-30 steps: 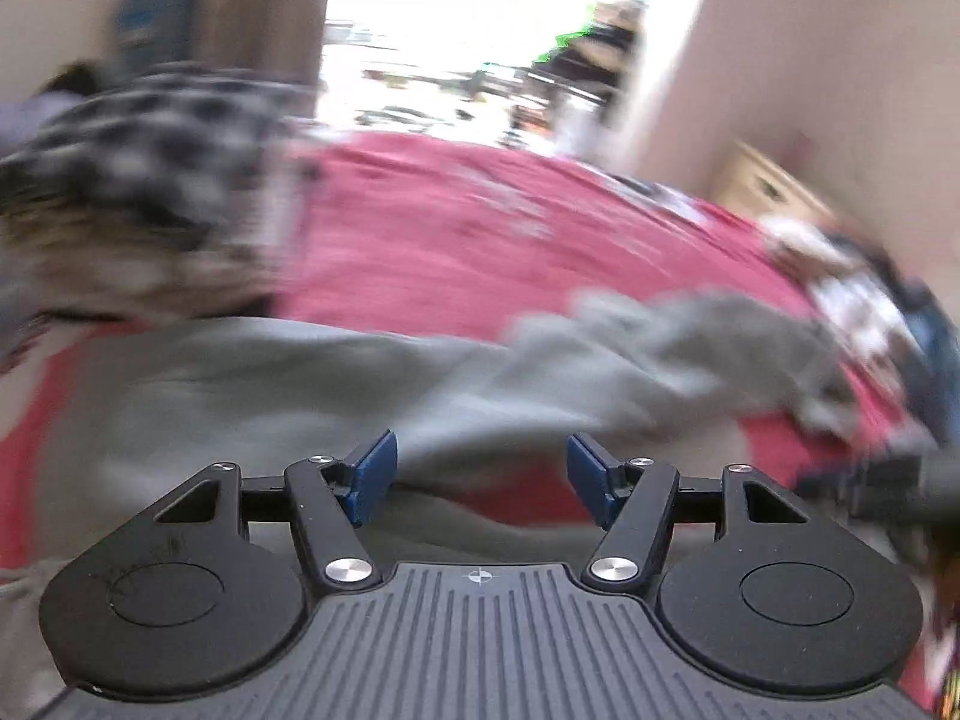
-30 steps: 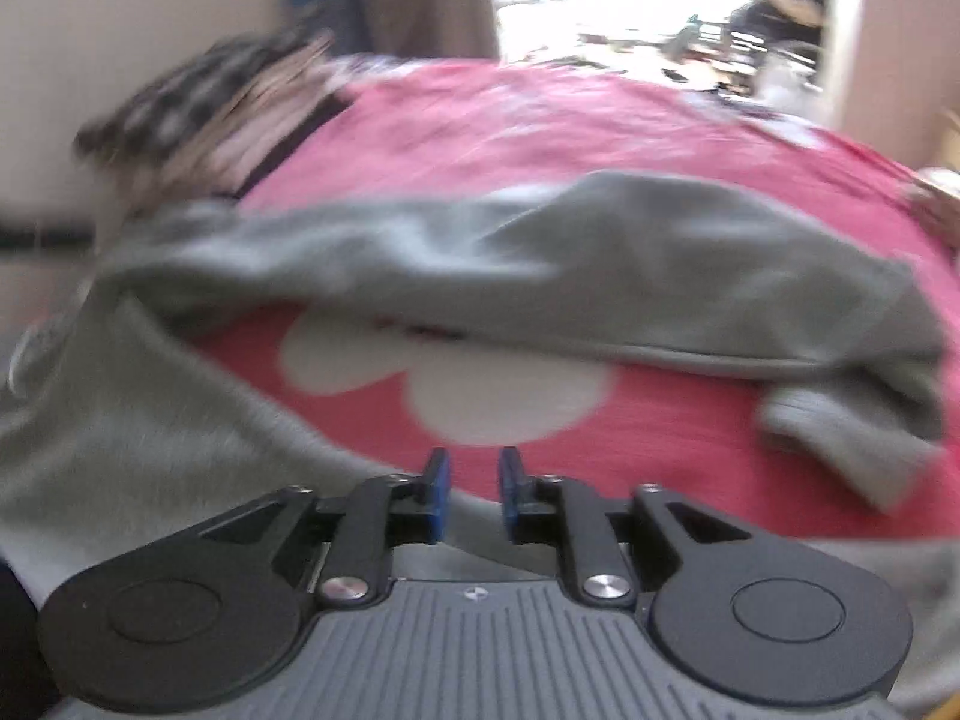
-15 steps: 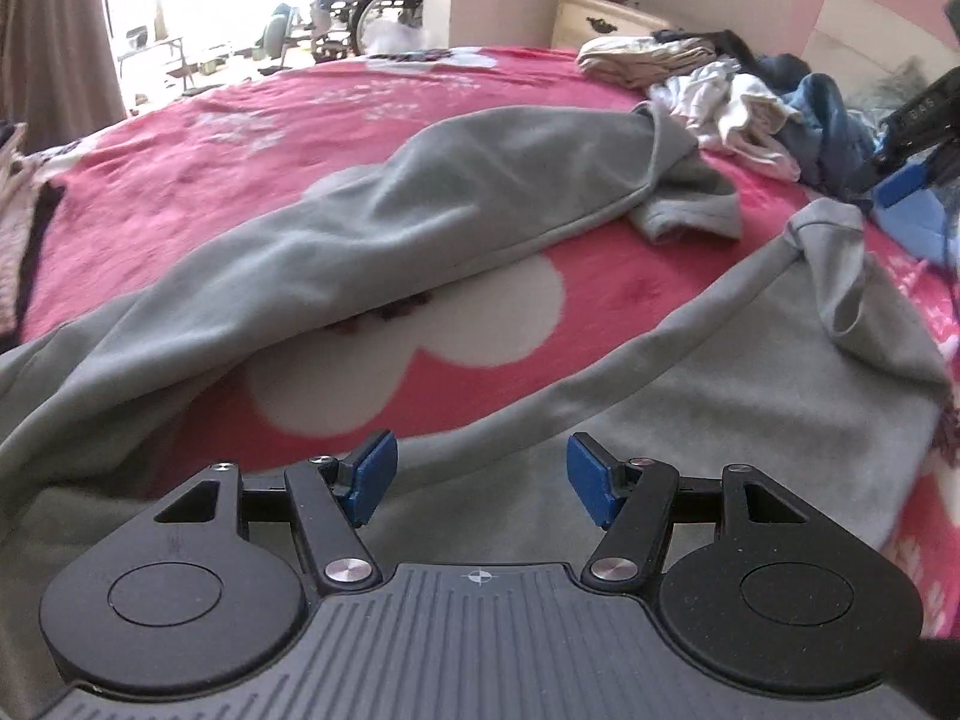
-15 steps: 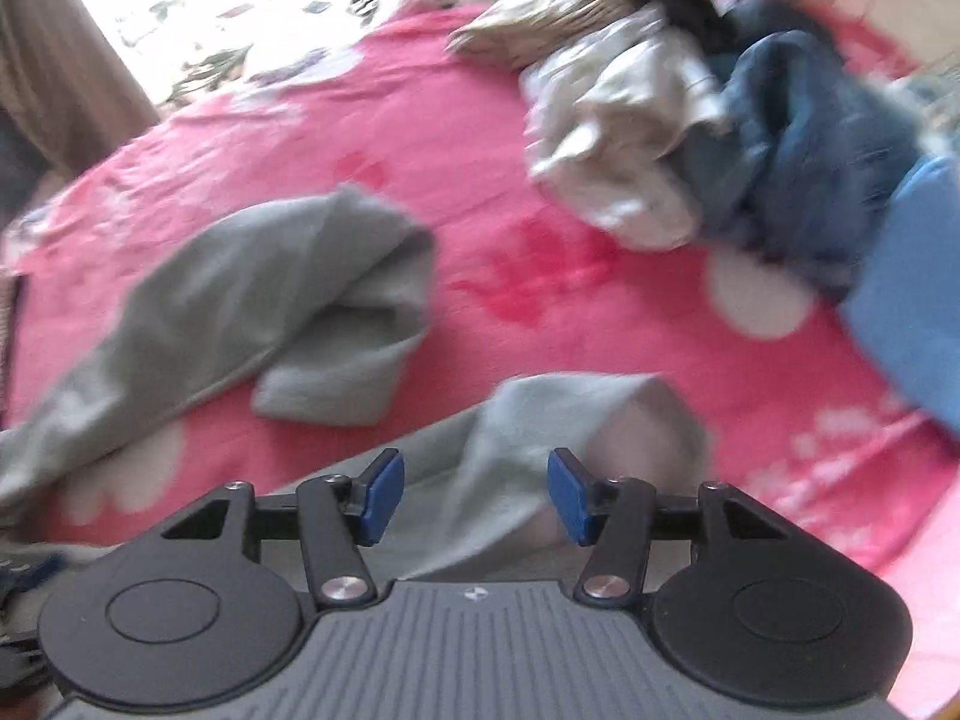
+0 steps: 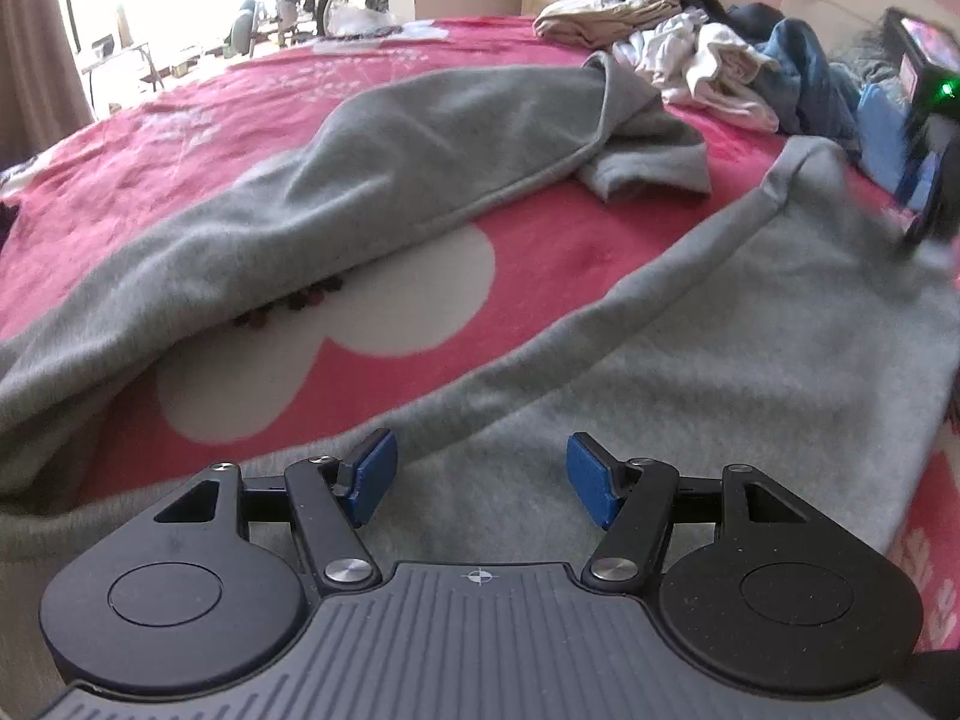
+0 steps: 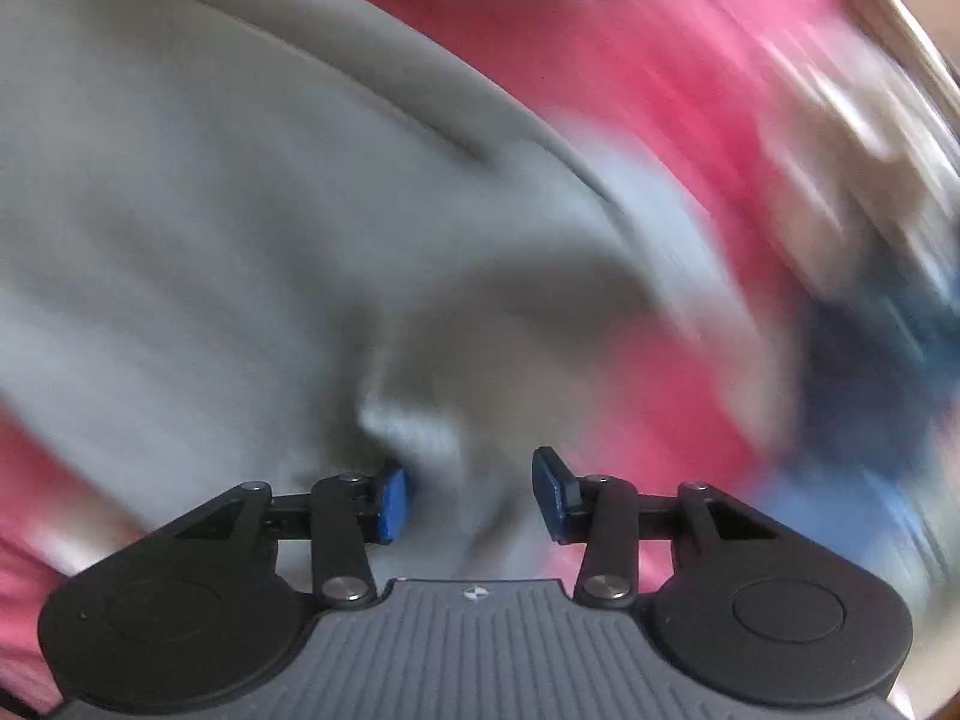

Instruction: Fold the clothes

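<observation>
my left gripper (image 5: 480, 477) hangs with its jaws apart and nothing between the blue ribbed pads, just over the near hem of the grey fleece garment (image 5: 750, 372), which is soft and matte with thick rolled seams. it sprawls across the near part of the bed (image 5: 540, 252), a plush pink blanket with rounded white flower shapes. my right gripper (image 6: 471, 495) has just been closing, a blurred ridge of that grey cloth between its pads; i cannot tell whether they press it. toward the far corner sits a crumpled pile of clothes (image 5: 720, 69).
</observation>
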Action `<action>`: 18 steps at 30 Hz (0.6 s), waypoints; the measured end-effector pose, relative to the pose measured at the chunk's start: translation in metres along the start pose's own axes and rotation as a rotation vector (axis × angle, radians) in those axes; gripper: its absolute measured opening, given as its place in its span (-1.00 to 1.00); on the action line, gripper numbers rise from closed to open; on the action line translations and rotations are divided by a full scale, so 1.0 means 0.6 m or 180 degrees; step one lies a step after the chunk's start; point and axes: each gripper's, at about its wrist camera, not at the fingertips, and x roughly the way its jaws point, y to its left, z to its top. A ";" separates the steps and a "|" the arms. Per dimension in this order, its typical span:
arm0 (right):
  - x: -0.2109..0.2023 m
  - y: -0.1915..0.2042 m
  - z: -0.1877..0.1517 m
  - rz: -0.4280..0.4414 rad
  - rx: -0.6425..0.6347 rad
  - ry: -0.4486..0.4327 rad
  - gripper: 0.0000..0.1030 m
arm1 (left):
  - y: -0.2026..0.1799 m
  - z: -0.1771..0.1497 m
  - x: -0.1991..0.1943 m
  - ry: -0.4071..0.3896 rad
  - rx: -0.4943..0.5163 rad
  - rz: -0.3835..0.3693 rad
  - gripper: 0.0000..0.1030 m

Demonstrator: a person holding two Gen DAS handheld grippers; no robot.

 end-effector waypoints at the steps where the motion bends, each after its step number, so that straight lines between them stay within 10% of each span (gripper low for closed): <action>1: 0.013 -0.038 -0.021 -0.0225 0.0188 0.0182 -0.12 | 0.001 -0.003 0.000 0.0009 0.0005 0.0009 0.22; 5: -0.022 -0.136 -0.078 -0.0276 0.1019 0.0035 -0.09 | 0.003 -0.008 -0.002 0.0015 0.0040 0.0043 0.22; 11: -0.078 -0.126 -0.038 0.0485 0.1447 -0.0851 -0.02 | -0.002 0.009 0.001 -0.0034 -0.0062 0.0053 0.22; 18: -0.017 -0.121 0.047 0.1403 0.2114 -0.1050 -0.09 | -0.010 0.013 0.006 -0.0103 -0.0063 0.0151 0.22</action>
